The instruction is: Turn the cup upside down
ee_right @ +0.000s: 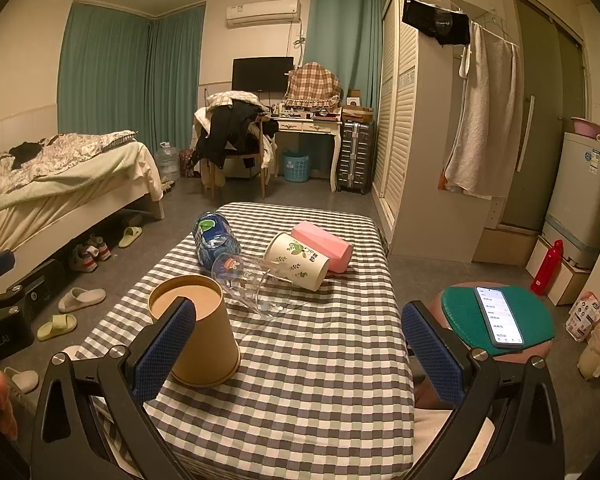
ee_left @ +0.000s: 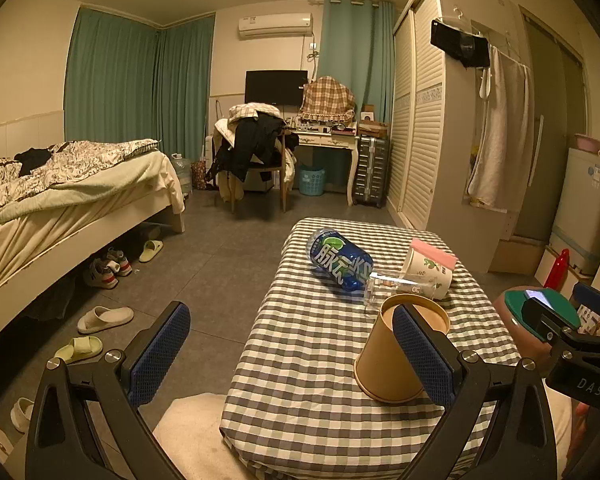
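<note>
A brown paper cup point(ee_left: 396, 354) stands upside down on the checkered table point(ee_left: 312, 380), wide rim on the cloth, flat base up. It also shows in the right wrist view point(ee_right: 198, 334). My left gripper point(ee_left: 290, 354) is open and empty; its right finger point(ee_left: 422, 354) stands in front of the cup. My right gripper point(ee_right: 298, 350) is open and empty; its left finger point(ee_right: 166, 350) is in front of the cup. The right gripper's body point(ee_left: 576, 344) shows at the right edge of the left wrist view.
On the table point(ee_right: 300, 400) lie a blue bottle point(ee_right: 212, 240), a clear glass point(ee_right: 248, 284), a white leaf-print cup point(ee_right: 298, 262) and a pink cup point(ee_right: 324, 246). A stool with a green pad and phone point(ee_right: 498, 316) stands right. A bed point(ee_left: 60, 200) and slippers point(ee_left: 104, 318) are left.
</note>
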Demonstrator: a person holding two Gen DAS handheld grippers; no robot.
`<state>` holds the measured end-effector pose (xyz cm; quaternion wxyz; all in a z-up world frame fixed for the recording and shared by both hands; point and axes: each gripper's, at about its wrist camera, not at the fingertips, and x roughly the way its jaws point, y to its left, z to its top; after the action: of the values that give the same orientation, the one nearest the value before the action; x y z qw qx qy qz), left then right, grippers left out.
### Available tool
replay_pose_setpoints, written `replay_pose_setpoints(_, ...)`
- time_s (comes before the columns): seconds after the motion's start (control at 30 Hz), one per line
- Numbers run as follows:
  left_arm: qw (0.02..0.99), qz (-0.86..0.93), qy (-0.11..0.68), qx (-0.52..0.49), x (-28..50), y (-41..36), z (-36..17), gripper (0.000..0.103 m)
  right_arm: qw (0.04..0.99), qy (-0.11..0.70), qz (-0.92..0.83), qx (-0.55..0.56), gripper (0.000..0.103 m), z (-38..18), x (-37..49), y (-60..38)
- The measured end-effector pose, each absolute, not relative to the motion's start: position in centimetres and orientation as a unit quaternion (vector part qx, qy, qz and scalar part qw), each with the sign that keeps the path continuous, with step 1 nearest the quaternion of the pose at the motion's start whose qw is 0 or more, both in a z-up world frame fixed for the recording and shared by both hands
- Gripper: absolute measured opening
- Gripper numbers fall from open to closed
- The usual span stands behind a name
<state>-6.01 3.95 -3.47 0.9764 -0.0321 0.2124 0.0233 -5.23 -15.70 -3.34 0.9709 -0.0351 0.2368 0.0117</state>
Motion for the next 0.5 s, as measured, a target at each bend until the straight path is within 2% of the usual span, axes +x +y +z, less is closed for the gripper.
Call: replay_pose_setpoints(0.5, 0.976, 0.024, 0.215, -0.029, -6.13, 3.93, -3.58, 0.103, 0.97, 0.241, 0.011, -0.036, 0.103, -3.77, -5.12, -15.66)
